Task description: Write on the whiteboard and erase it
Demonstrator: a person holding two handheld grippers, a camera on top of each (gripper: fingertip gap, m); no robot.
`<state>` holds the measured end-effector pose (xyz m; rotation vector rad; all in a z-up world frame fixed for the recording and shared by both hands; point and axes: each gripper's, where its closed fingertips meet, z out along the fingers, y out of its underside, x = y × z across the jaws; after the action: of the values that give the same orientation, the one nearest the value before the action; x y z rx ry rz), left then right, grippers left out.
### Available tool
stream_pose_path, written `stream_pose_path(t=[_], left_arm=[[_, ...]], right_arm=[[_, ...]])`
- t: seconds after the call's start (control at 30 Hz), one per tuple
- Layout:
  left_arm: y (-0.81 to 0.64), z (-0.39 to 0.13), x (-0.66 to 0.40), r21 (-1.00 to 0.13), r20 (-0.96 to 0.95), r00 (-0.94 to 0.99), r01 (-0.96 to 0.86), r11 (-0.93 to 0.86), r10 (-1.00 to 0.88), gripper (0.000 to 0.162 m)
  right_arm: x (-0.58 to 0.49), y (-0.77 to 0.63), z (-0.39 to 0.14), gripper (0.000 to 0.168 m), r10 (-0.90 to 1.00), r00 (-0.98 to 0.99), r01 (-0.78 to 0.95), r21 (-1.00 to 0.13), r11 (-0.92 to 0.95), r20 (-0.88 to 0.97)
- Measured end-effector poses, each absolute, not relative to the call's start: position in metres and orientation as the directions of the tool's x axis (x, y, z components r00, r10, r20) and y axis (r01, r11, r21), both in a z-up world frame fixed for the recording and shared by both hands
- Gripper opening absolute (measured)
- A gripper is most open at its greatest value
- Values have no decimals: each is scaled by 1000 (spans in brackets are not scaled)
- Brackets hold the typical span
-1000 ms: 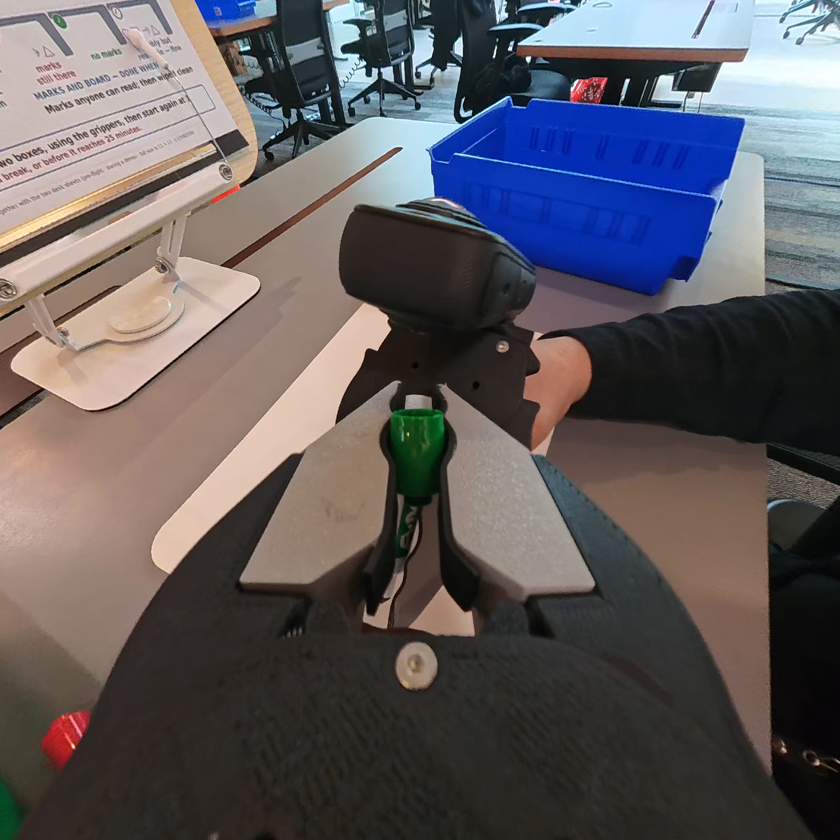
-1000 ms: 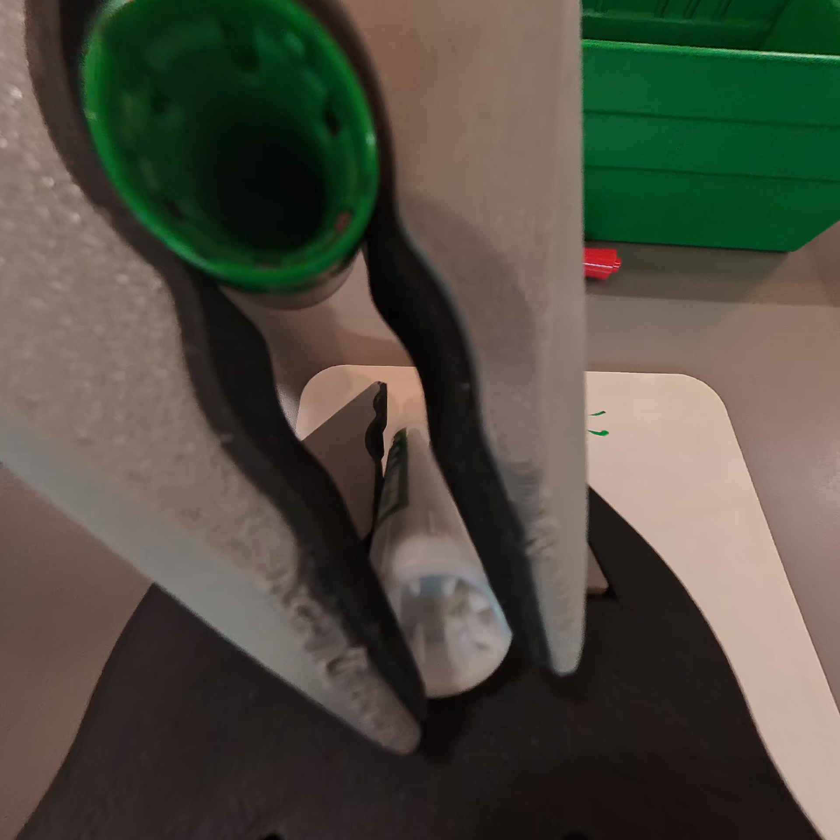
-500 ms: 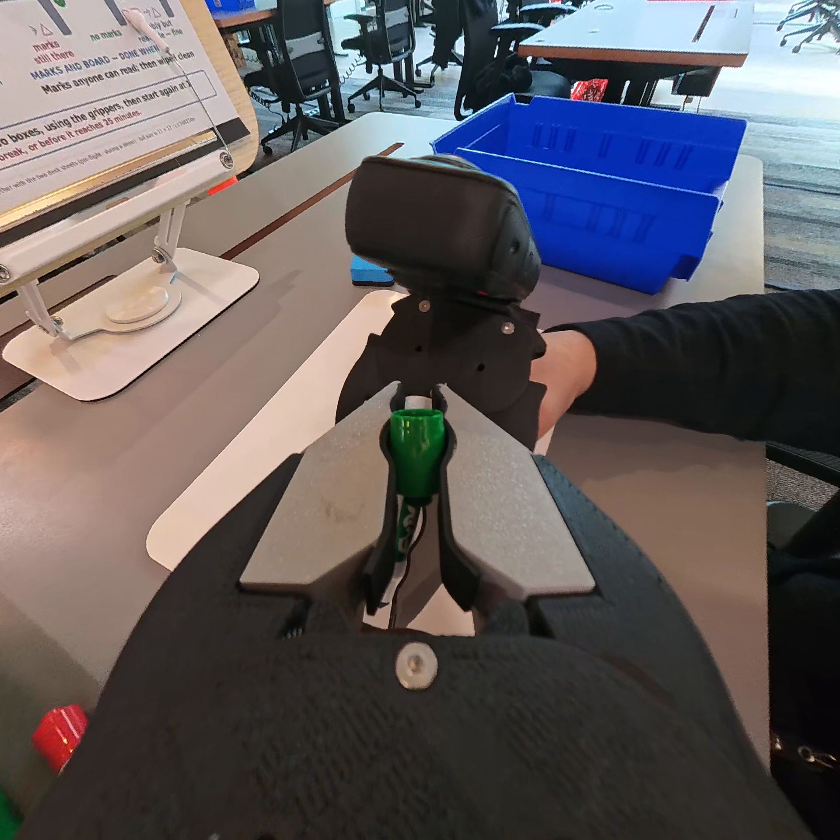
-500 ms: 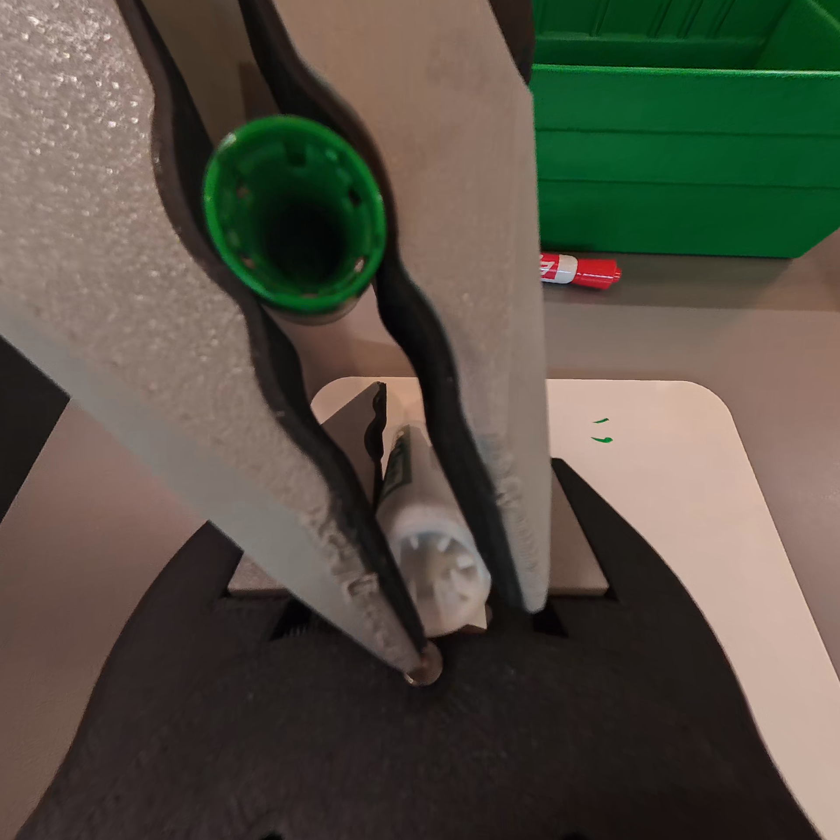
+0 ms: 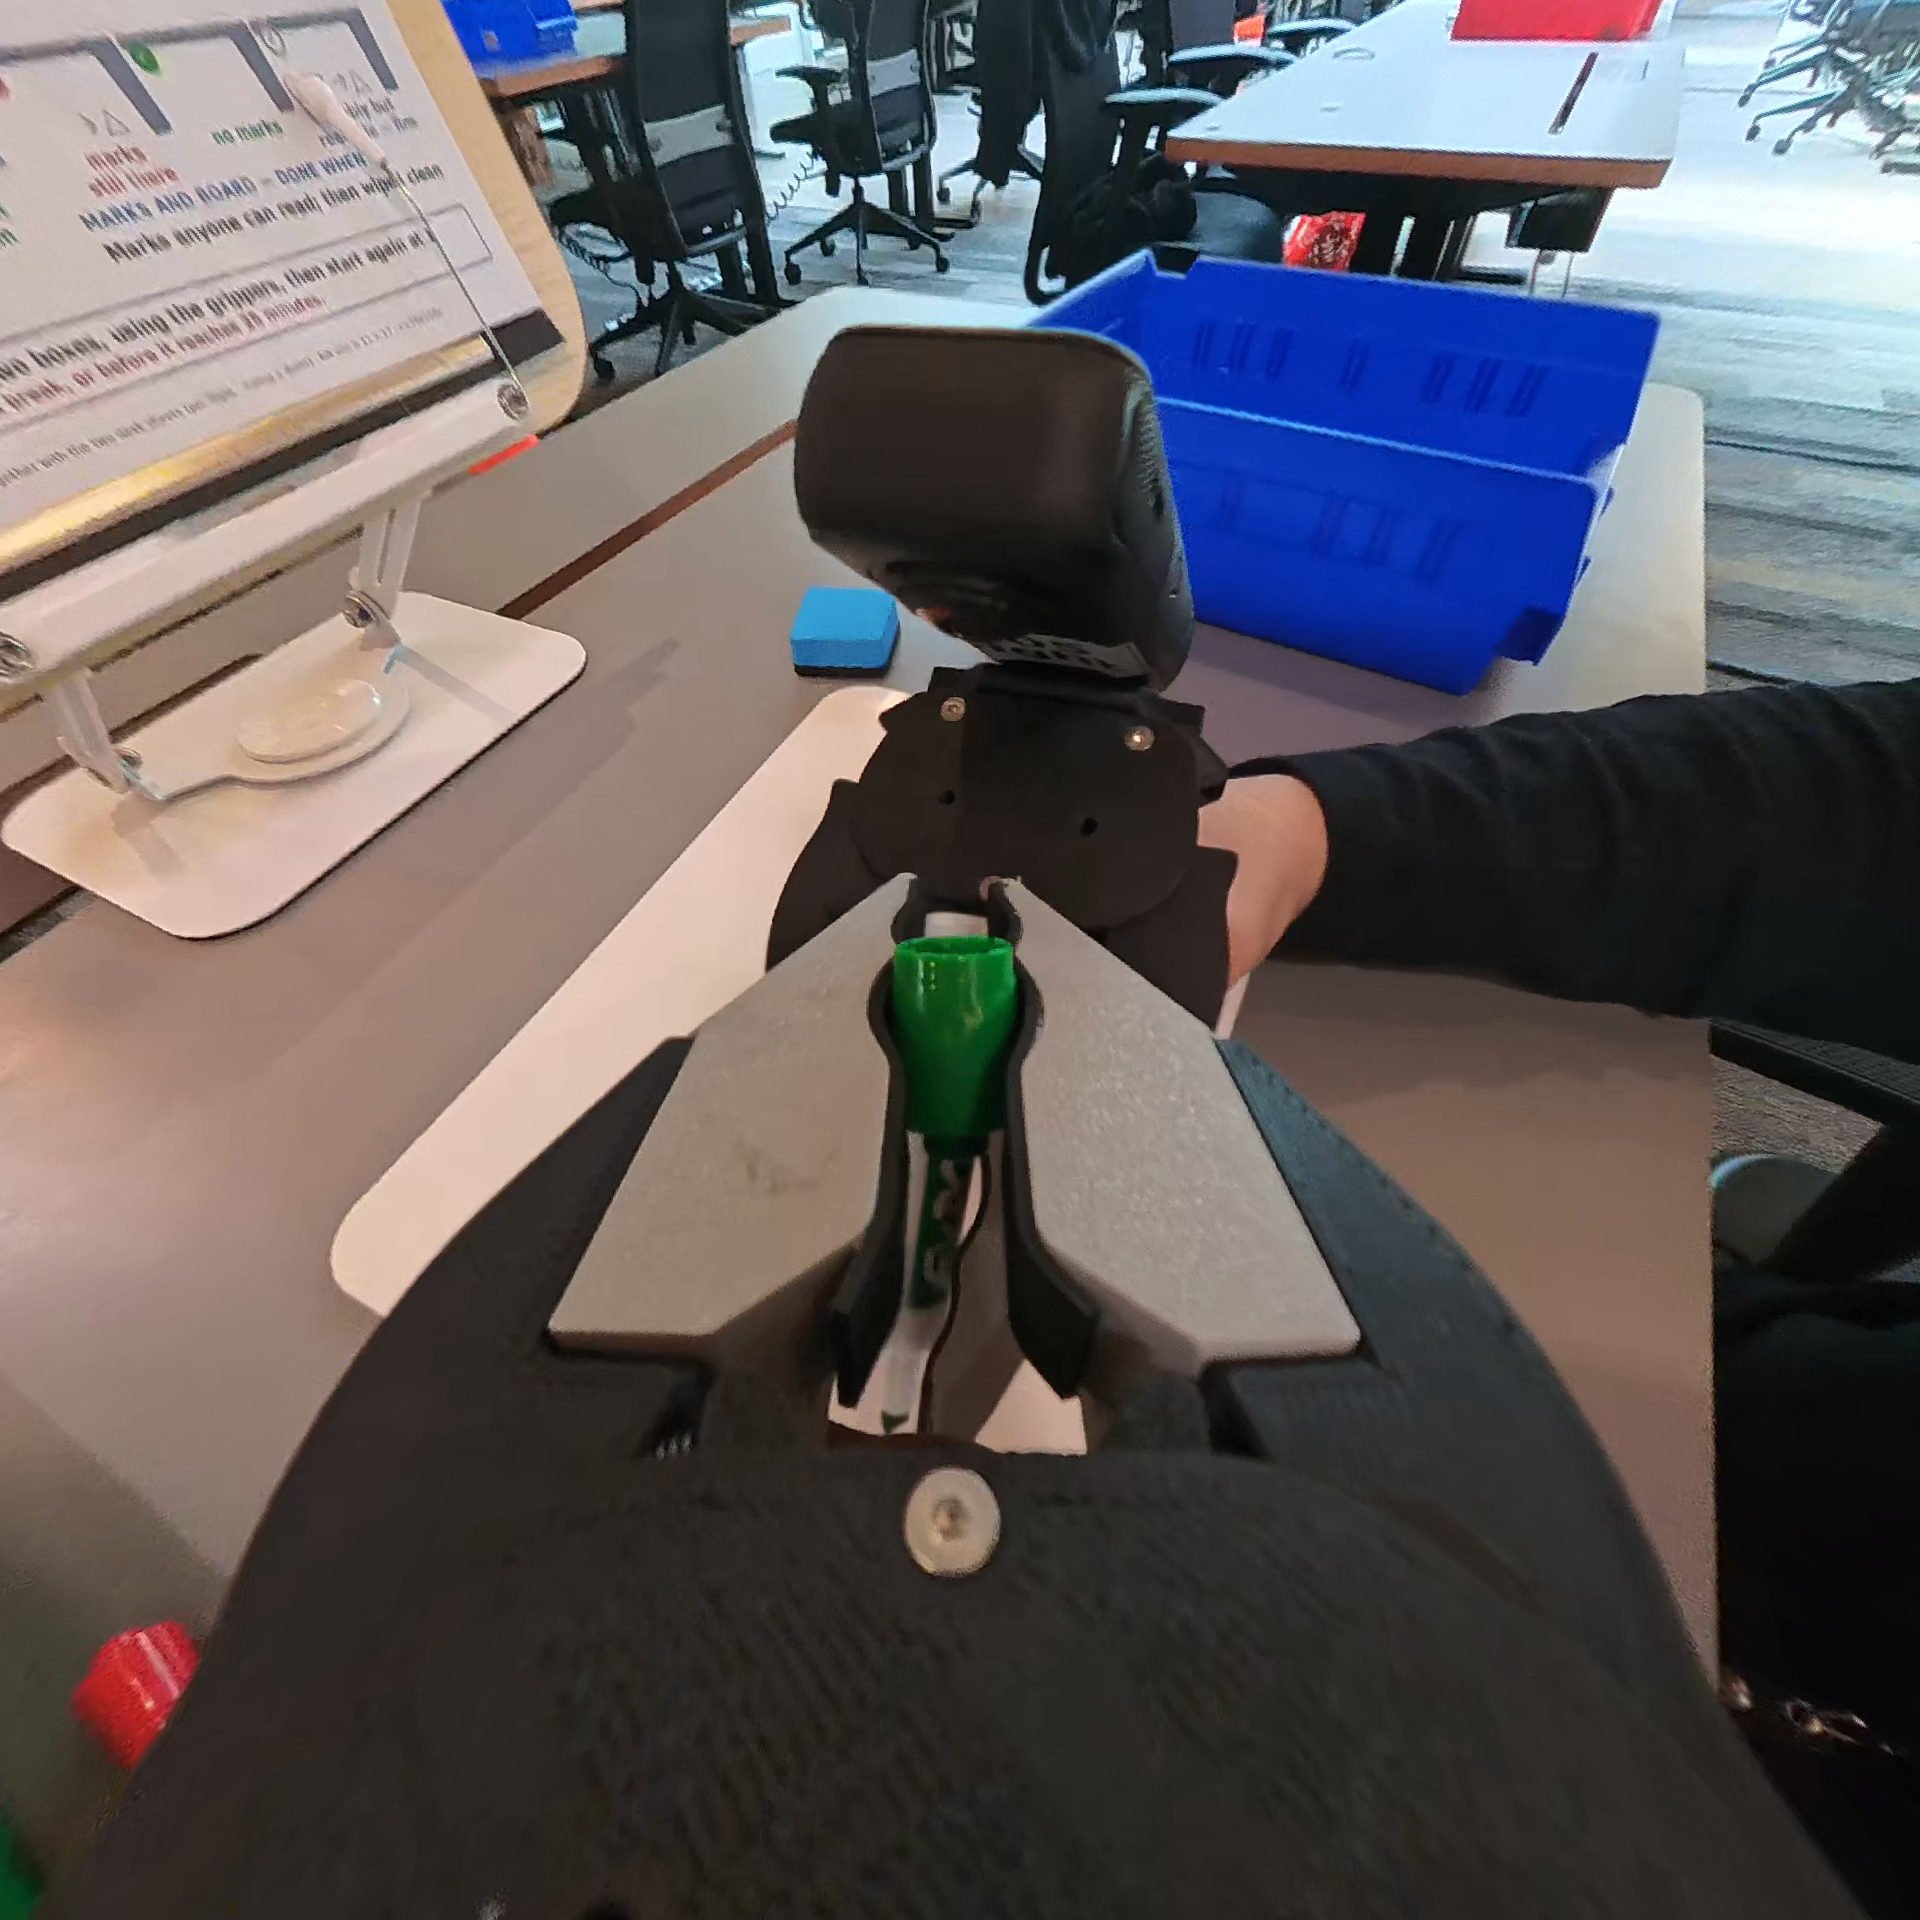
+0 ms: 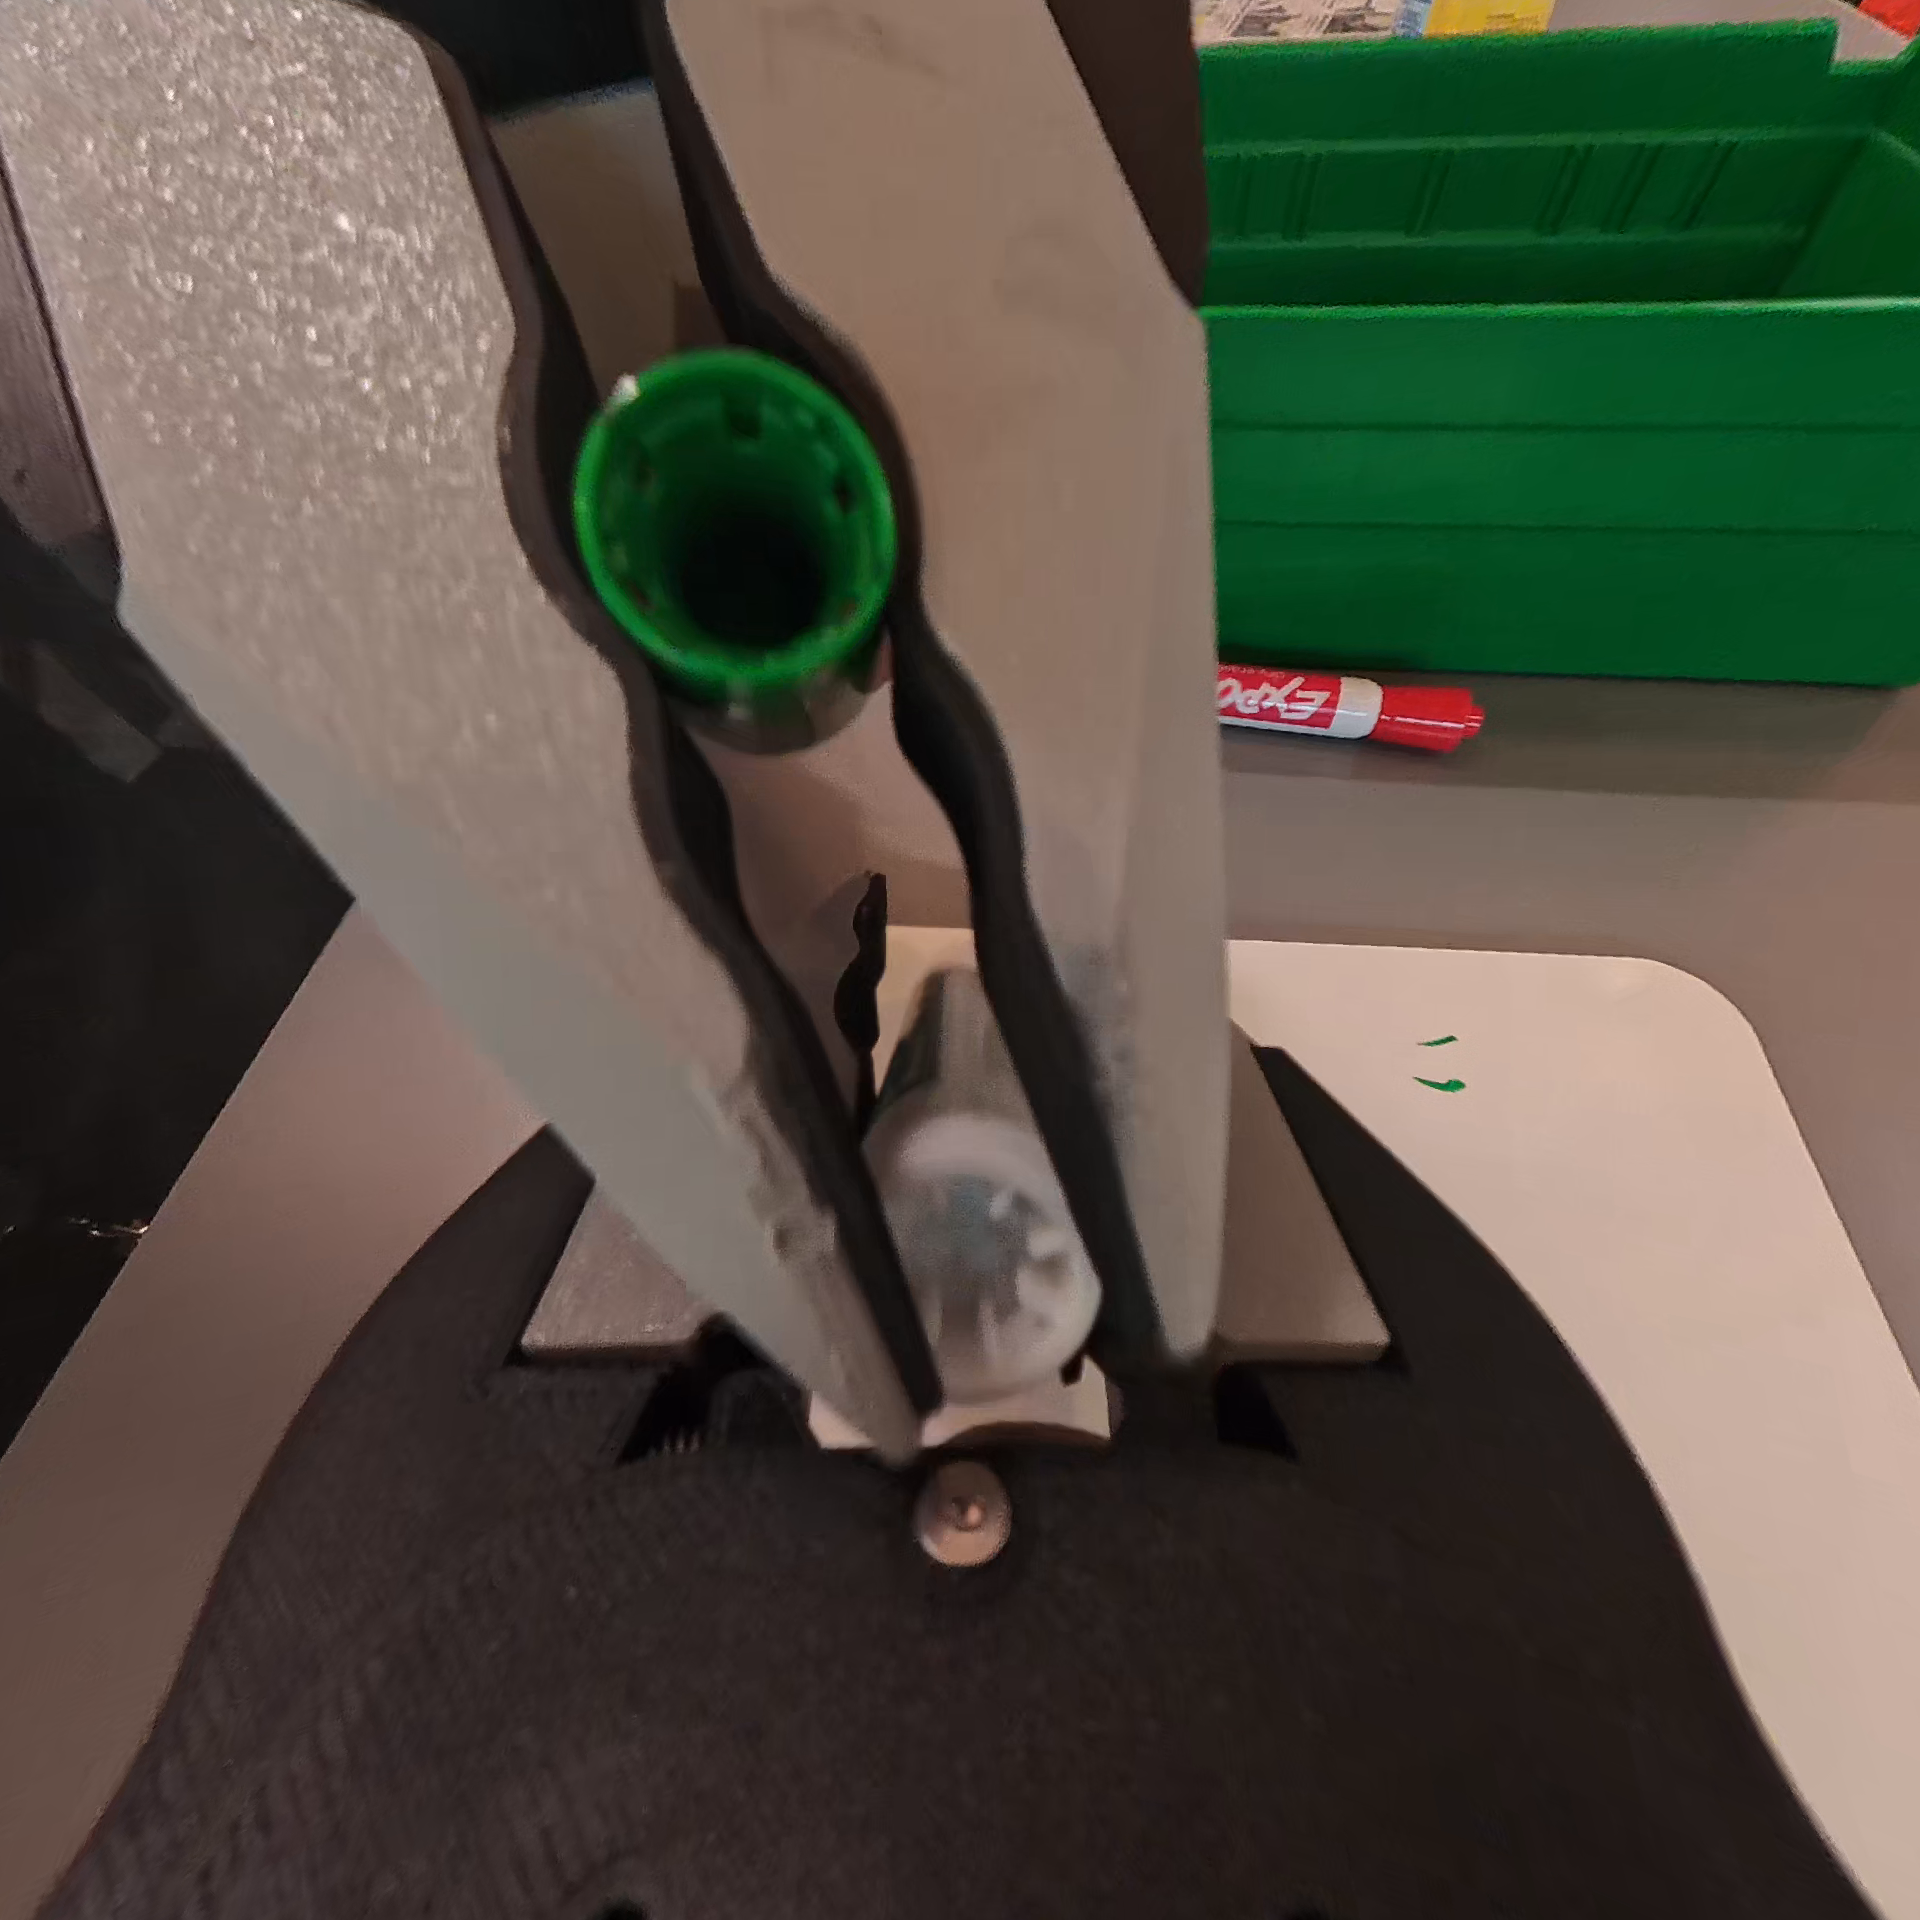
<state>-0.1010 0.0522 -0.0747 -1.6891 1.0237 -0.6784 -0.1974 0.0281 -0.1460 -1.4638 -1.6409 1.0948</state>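
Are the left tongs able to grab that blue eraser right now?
Probably not yet: the left tongs are shut on the green cap, and the right tongs, holding the marker, sit partly between them and the blue eraser.

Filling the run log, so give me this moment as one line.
marker: uncapped | left gripper: shut on green cap | right gripper: shut on marker | whiteboard: two green marks | eraser: on table

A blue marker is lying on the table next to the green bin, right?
Not quite. The marker lying on the table next to the green bin is red, not blue: it has a red cap and a red label on a white barrel. The right wrist view shows it.
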Motion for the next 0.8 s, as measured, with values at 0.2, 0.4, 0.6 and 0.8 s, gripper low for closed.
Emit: stream_pose_path(t=[0.2, 0.4, 0.6, 0.8], left_arm=[[53, -58, -114, -950, -48, 508, -289, -119, -860, 9], [58, -67, -109, -923, -108, 512, -369, -104, -852, 10], [52, -69, -100, -904, -165, 487, -422, -66, -858, 10], [51, -64, -94, -910, -198, 496, -413, -29, -845, 10]], right_arm=[[-192, 32, -128, 24, 988, -141, 347, -938, -7, -59], [-193, 30, -131, 23, 989, -146, 357, -934, 20, -35], [-195, 30, -132, 20, 990, -141, 361, -932, 31, -22], [-192, 37, -118, 14, 992, -114, 305, -952, -11, -47]])
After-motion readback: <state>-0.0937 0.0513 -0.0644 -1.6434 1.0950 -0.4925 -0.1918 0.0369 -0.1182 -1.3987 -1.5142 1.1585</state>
